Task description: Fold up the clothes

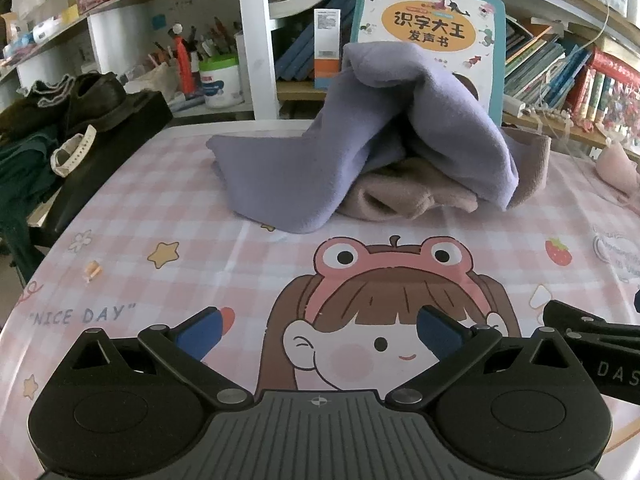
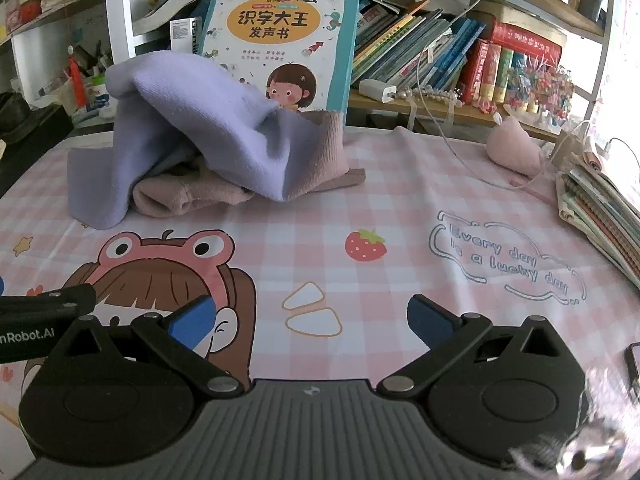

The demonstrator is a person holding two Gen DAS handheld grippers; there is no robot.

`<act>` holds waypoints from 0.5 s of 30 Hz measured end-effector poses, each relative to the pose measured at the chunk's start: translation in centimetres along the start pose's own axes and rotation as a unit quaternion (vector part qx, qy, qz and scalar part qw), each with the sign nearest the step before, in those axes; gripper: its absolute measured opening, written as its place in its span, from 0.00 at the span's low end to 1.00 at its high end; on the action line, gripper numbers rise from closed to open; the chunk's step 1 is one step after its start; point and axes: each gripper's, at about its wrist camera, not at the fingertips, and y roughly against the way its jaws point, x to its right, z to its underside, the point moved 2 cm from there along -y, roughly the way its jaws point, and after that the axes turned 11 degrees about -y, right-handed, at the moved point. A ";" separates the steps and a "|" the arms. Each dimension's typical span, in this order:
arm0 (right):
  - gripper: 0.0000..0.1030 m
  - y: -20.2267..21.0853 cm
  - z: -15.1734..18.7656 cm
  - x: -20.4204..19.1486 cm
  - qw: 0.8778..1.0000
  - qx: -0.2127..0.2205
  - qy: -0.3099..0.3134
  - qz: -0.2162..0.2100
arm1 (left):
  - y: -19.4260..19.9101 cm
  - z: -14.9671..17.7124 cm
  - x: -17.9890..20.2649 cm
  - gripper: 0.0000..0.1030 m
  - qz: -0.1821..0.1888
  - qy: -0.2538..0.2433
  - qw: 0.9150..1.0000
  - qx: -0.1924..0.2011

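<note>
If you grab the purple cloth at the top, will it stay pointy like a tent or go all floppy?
Probably floppy. The purple cloth sags in soft folds and only peaks because it is draped over the pink garment and leans by the picture book. It looks thick and fleecy, so likely light yet easy to grip. Lifting it may drag the pink garment along.

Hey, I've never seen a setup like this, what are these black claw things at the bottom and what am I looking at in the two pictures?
Those are two hand-held grippers a person carries, each with a camera looking along its fingers. One picture comes from the left gripper, the other from the right gripper. Both are open and hold nothing. They hover over a pink checked tablecloth with a cartoon girl. Farther back lies a crumpled pile: a purple garment draped over a pink garment, waiting to be folded. A children's book stands behind it.
</note>
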 end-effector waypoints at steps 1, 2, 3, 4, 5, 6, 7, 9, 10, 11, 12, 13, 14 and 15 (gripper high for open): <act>1.00 0.0 0.0 0.0 1.000 0.000 0.000 0.000 | 0.0 0.0 0.0 1.00 0.000 0.000 1.000 0.000; 1.00 0.0 0.0 0.0 1.000 0.000 0.000 0.000 | 0.0 0.0 0.1 1.00 0.000 -0.001 1.000 -0.001; 1.00 0.1 -0.1 0.0 1.000 0.000 0.001 -0.001 | 0.0 0.0 0.1 1.00 0.001 -0.001 1.000 -0.002; 1.00 0.1 -0.1 0.0 1.000 0.000 0.001 -0.001 | -0.1 0.0 0.1 1.00 0.001 -0.002 1.000 -0.003; 1.00 0.1 -0.1 0.0 1.000 0.000 0.001 -0.001 | 0.0 -0.1 -0.1 1.00 0.001 -0.002 1.000 -0.004; 1.00 0.1 -0.1 0.0 1.000 0.000 0.001 -0.001 | 0.0 -0.1 -0.2 1.00 0.001 -0.004 1.000 -0.004; 1.00 0.1 -0.1 0.0 1.000 0.000 0.002 -0.001 | 0.0 -0.1 -0.3 1.00 0.001 -0.005 1.000 -0.005; 1.00 0.1 -0.1 0.0 1.000 0.001 0.004 -0.002 | 0.1 -0.2 -0.3 1.00 0.002 -0.006 1.000 -0.005; 1.00 0.0 -0.1 0.0 1.000 0.002 0.005 -0.003 | 0.1 -0.3 -0.4 1.00 0.002 -0.007 1.000 -0.005; 1.00 -0.1 0.0 -0.1 1.000 0.002 0.006 -0.003 | 0.2 -0.3 -0.4 1.00 0.002 -0.007 1.000 -0.005; 1.00 -0.1 0.0 -0.2 1.000 0.002 0.006 -0.003 | 0.2 -0.3 -0.4 1.00 0.002 -0.007 1.000 -0.004; 1.00 -0.1 0.1 -0.3 1.000 0.002 0.007 -0.004 | 0.2 -0.3 -0.4 1.00 0.002 -0.007 1.000 -0.004; 1.00 -0.1 0.1 -0.3 1.000 0.002 0.007 -0.004 | 0.2 -0.2 -0.4 1.00 0.002 -0.007 1.000 -0.004; 1.00 -0.2 0.1 -0.3 1.000 0.002 0.007 -0.004 | 0.2 -0.3 -0.5 1.00 0.002 -0.008 1.000 -0.005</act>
